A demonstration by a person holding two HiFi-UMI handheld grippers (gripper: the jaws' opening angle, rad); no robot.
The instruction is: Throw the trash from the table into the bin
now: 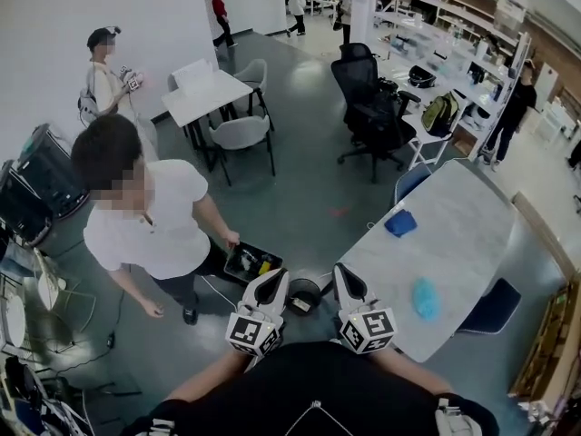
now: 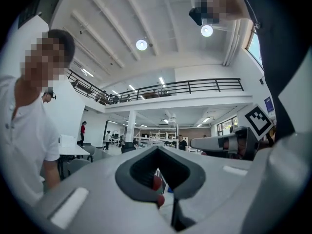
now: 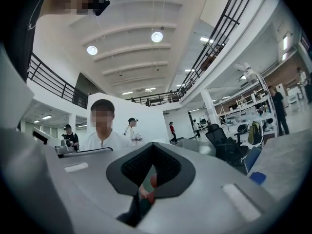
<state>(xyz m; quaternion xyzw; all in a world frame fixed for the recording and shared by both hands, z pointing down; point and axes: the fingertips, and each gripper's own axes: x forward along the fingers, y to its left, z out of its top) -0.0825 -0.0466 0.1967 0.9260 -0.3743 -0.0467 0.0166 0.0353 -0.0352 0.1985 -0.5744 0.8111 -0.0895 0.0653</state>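
Bin (image 1: 315,291) stands on floor between left tongs (image 1: 270,282) and right tongs (image 1: 349,282), both clenched, empty; bin contents indistinct. Adjacent crate (image 1: 259,250) holds small items.

Black office chair (image 1: 374,107), white-shirted person (image 1: 145,230)

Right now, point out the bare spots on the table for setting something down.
The far half of the table, beyond the dark blue piece, is bare; so is the strip between it and the light blue piece. Tightest is the near end, by that piece and the bin.
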